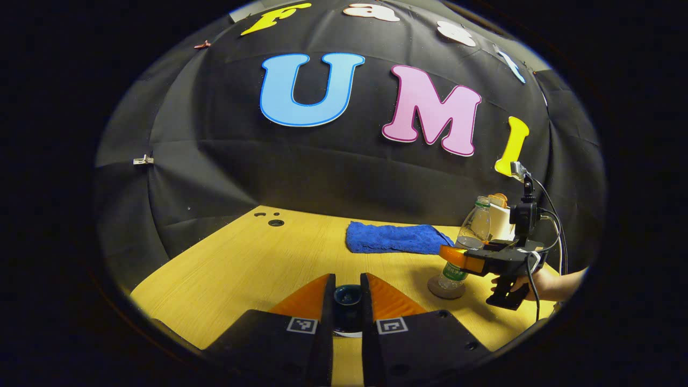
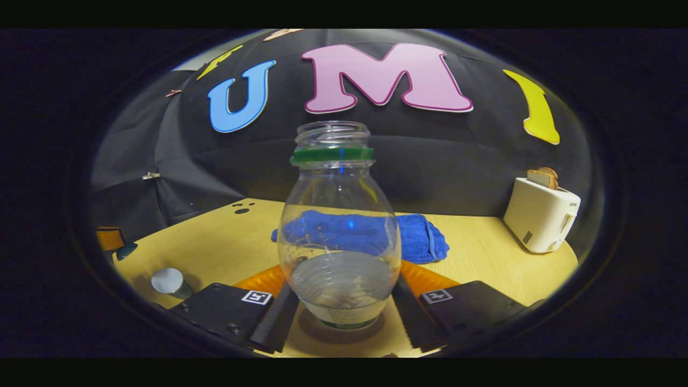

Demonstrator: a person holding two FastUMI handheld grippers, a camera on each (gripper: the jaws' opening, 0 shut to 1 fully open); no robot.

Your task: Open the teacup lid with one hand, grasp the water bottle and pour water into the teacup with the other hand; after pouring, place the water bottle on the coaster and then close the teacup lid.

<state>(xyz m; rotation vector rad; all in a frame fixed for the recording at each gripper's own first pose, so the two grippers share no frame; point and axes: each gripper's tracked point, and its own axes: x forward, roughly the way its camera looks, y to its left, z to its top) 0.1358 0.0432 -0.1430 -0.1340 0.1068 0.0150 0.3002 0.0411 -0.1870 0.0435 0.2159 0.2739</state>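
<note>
Right gripper (image 2: 344, 314) jaws astride upright bottle (image 2: 339, 236) on coaster (image 1: 446, 287), contact unclear; left gripper (image 1: 347, 298) jaws clamped on lid (image 1: 347, 297), tabletop (image 1: 258, 258) ahead open.

You have a crumpled blue towel (image 2: 414, 236) lying toward the back of the wooden counter (image 2: 484, 252). Off to its right stands a white toaster (image 2: 540, 217) with toast slices (image 2: 543, 176) sticking up from its slots.
</note>
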